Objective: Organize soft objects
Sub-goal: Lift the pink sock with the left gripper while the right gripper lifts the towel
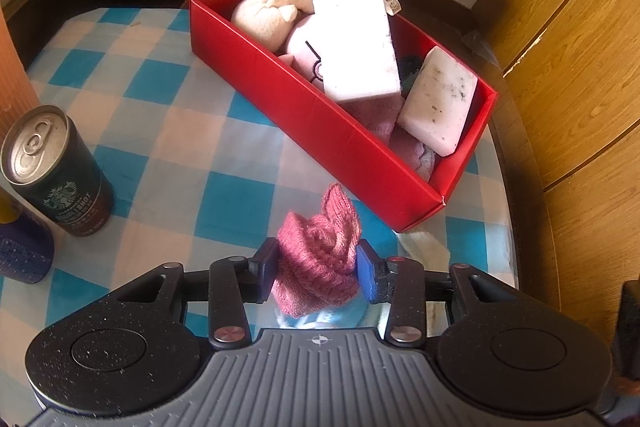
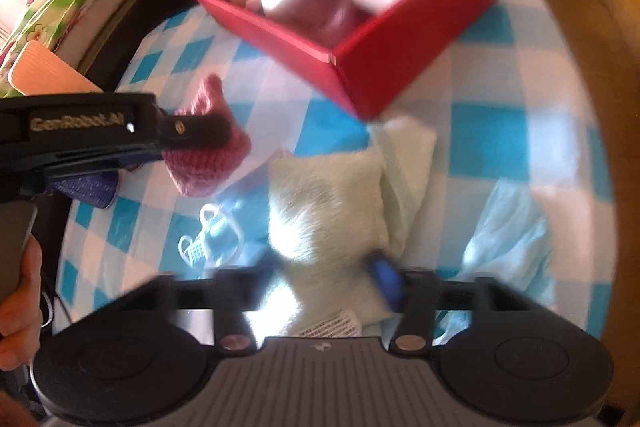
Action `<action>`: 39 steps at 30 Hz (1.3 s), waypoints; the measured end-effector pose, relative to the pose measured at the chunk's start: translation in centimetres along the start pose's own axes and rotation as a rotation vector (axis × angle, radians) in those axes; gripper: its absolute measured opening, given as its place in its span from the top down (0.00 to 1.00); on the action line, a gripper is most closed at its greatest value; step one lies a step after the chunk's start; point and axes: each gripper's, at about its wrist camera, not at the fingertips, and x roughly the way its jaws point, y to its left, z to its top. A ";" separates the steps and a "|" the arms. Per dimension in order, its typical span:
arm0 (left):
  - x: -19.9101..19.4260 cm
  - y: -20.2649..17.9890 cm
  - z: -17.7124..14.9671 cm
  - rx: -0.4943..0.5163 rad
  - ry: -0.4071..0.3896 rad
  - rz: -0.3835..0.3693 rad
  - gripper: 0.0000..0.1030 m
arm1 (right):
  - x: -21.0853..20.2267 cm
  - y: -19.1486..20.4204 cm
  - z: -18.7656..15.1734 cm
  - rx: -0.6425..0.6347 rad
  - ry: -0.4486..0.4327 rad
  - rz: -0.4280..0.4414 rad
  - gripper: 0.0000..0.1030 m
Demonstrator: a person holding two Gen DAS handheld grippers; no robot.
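My left gripper (image 1: 318, 267) is shut on a pink knitted piece (image 1: 320, 243), bunched between its pads just above the checked tablecloth. The right wrist view shows the same knit (image 2: 208, 171) under the left gripper's fingers (image 2: 196, 135). A red box (image 1: 320, 131) lies just beyond, holding plush toys (image 1: 272, 7), two white sponges (image 1: 438, 103) and a pink cloth. In the blurred right wrist view, my right gripper (image 2: 326, 277) is shut on a pale fluffy cloth (image 2: 324, 203) with a label, which lies near the red box's (image 2: 400, 47) corner.
A dark coffee can (image 1: 56, 171) stands at the left, with a purple-blue object (image 1: 24, 259) near it. A light blue fabric (image 2: 508, 239) and a small item with white loops (image 2: 208, 239) lie on the cloth. A wooden cabinet (image 1: 568, 47) stands at the right.
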 end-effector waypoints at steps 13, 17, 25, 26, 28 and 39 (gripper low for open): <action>-1.8 0.4 0.6 -0.027 -0.039 -0.030 0.60 | -4.5 1.3 0.3 -0.031 -0.096 0.128 1.00; -2.4 0.4 0.8 -0.033 -0.053 -0.046 0.60 | -6.0 1.2 0.8 -0.009 -0.136 0.153 1.00; -4.0 0.3 1.4 -0.041 -0.089 -0.081 0.60 | -8.9 1.6 1.2 -0.004 -0.208 0.222 1.00; -4.2 0.3 1.4 -0.045 -0.093 -0.085 0.60 | -9.2 1.6 1.3 -0.004 -0.217 0.233 1.00; -4.4 0.5 1.6 -0.054 -0.098 -0.090 0.60 | -9.9 1.7 1.4 0.000 -0.234 0.249 1.00; -5.5 0.5 2.0 -0.065 -0.128 -0.117 0.60 | -12.6 2.1 2.1 0.015 -0.305 0.325 1.00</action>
